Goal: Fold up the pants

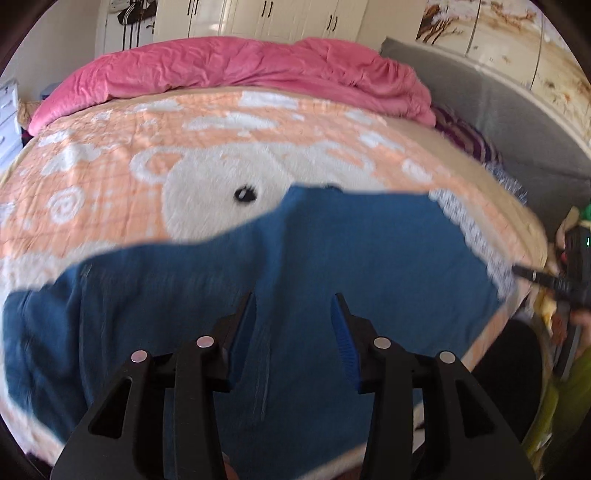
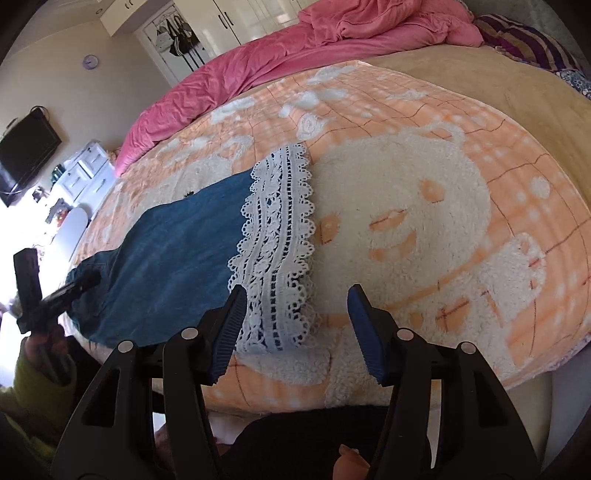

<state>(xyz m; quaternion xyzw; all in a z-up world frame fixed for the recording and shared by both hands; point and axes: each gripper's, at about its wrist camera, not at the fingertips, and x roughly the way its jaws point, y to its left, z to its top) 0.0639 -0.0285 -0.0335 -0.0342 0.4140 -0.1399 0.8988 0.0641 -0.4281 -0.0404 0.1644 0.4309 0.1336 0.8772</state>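
Observation:
Blue pants (image 1: 332,251) with a white lace hem (image 1: 476,240) lie flat on the orange blanket near the bed's front edge. In the left wrist view my left gripper (image 1: 295,302) hovers open above the blue cloth, nothing between its fingers. The right wrist view shows the same blue pants (image 2: 177,254) stretching left, with the lace hem (image 2: 277,240) just ahead of my right gripper (image 2: 297,295). That gripper is open, its left pad beside the lace, gripping nothing. At the right edge of the left wrist view the right gripper (image 1: 543,278) appears, and the left gripper (image 2: 74,286) shows at the left in the right wrist view.
A crumpled pink duvet (image 1: 236,70) lies along the far side of the bed. The orange and white bear blanket (image 2: 424,206) covers the bed. A striped purple cloth (image 2: 524,40) sits at the far right. White cupboards (image 1: 266,18), a wall TV (image 2: 26,155) and white drawers (image 2: 88,170) ring the room.

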